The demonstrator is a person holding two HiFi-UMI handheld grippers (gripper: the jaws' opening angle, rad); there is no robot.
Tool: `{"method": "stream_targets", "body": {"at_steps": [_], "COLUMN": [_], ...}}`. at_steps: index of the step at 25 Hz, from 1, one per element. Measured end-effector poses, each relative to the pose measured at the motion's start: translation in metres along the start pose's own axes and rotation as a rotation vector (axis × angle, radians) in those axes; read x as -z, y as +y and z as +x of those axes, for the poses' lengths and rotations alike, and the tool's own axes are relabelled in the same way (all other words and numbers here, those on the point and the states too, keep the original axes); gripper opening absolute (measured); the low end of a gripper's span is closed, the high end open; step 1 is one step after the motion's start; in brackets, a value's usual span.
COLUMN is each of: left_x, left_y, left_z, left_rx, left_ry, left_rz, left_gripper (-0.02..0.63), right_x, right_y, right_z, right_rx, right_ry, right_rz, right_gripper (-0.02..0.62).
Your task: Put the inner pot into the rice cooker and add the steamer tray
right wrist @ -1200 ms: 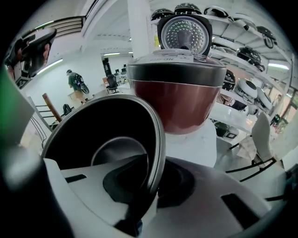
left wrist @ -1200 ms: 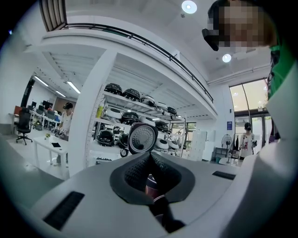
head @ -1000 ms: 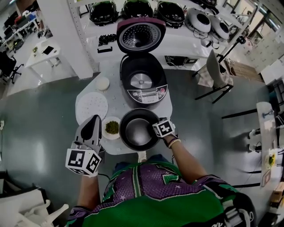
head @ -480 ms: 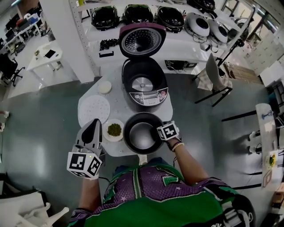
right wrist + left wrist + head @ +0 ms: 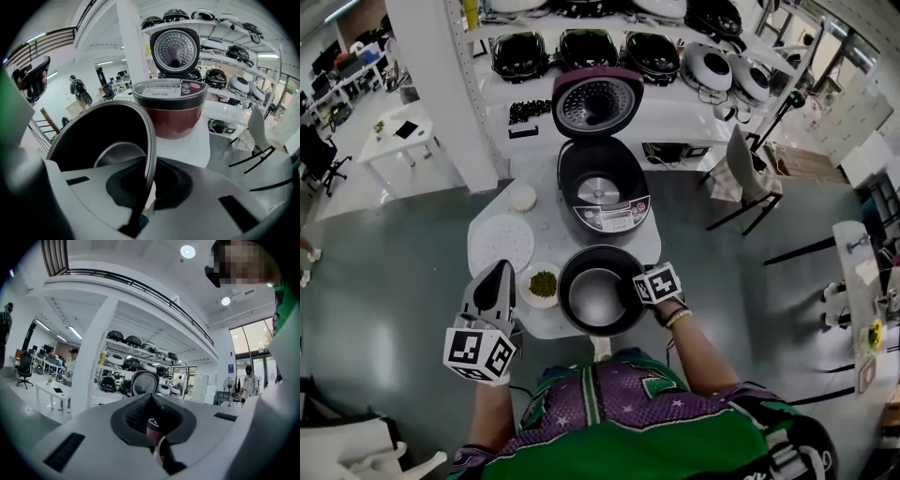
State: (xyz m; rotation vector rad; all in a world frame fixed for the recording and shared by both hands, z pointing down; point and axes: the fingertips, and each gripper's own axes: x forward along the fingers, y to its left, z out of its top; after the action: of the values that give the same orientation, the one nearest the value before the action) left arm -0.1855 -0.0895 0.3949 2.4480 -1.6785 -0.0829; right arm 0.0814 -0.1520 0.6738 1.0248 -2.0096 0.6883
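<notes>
The black inner pot [image 5: 598, 298] hangs tilted just above the near edge of the small white table [image 5: 546, 220]. My right gripper [image 5: 637, 287] is shut on the pot's right rim, and the rim [image 5: 149, 140] runs straight between its jaws. The open red rice cooker [image 5: 602, 190] stands behind the pot with its lid [image 5: 598, 101] up. A white round steamer tray [image 5: 500, 244] lies at the table's left. My left gripper [image 5: 501, 274] hovers level by the table's front left, shut and holding nothing.
A small bowl of green beans [image 5: 542, 284] sits between the left gripper and the pot. A small white disc [image 5: 523, 198] lies left of the cooker. Shelves with several more cookers [image 5: 581, 47] stand behind, and a chair [image 5: 748, 164] to the right.
The pot, gripped at its rim by my right gripper, has risen a little off the table. My left gripper has drifted slightly forward.
</notes>
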Motion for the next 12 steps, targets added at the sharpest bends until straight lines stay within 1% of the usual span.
{"method": "stream_targets", "body": {"at_steps": [6,12], "left_x": [-0.014,-0.018], "left_y": [0.002,0.002], "left_z": [-0.018,-0.029], "left_rx": [-0.01,0.006], "left_ry": [-0.018,-0.024], "left_rz": [0.001,-0.003], "left_gripper": [0.02,0.02], "right_x": [-0.019,-0.052], "right_y": [0.024,0.048], "right_z": [-0.026,-0.059], "right_rx": [-0.044,-0.092], "right_ry": [-0.035,-0.102], "right_rz": [-0.001,-0.009], "right_gripper": [0.011,0.011]}}
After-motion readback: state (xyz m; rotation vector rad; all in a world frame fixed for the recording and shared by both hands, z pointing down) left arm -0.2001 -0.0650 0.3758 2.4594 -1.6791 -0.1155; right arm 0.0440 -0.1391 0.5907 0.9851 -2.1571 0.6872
